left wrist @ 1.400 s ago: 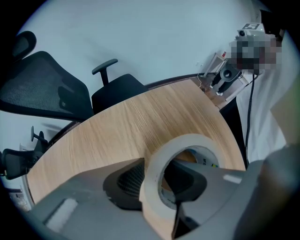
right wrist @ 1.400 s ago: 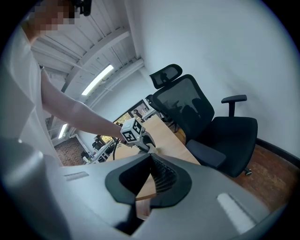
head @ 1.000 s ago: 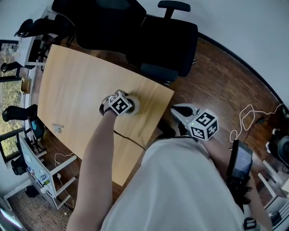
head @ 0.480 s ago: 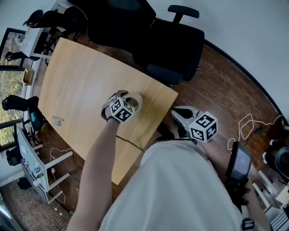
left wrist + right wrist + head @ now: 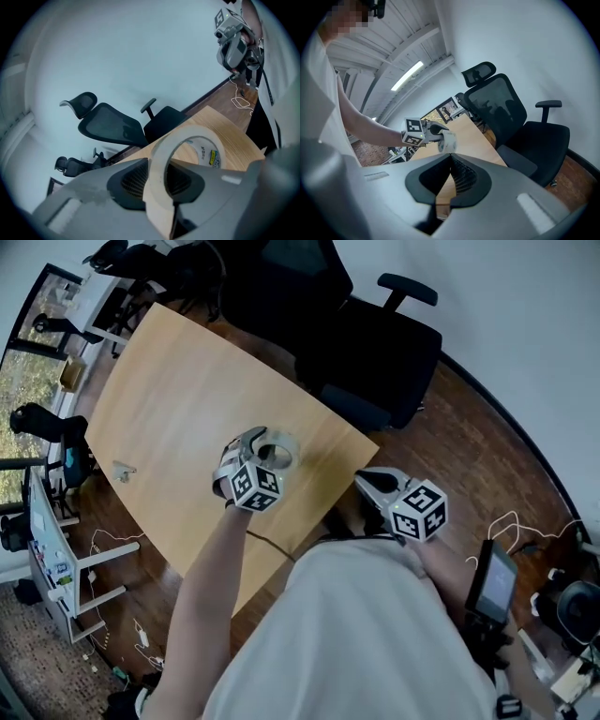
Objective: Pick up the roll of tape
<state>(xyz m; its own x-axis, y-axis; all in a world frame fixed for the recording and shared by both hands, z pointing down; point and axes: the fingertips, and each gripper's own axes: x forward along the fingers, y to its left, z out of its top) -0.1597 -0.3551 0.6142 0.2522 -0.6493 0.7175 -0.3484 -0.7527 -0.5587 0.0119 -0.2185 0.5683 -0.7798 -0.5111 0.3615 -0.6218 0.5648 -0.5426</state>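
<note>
The roll of tape (image 5: 280, 448) is a wide pale ring with a printed inner core. My left gripper (image 5: 262, 442) is shut on it and holds it in the air above the near right corner of the wooden table (image 5: 178, 381). In the left gripper view the tape (image 5: 158, 161) stands on edge between the pads, its wall pinched, with the gripper (image 5: 161, 187) around it. The right gripper view shows the tape (image 5: 448, 140) and the left gripper (image 5: 436, 132) from the side. My right gripper (image 5: 362, 480) hangs off the table's corner, shut and empty (image 5: 451, 157).
A black office chair (image 5: 375, 343) stands just beyond the table's far right edge, with more chairs (image 5: 141, 259) at the far end. A small pale object (image 5: 123, 470) lies near the table's left edge. A white cable (image 5: 511, 521) trails on the wood floor at the right.
My left gripper has risen off the table with the tape in it and tilted its jaws upward. The right gripper has stayed where it was.
</note>
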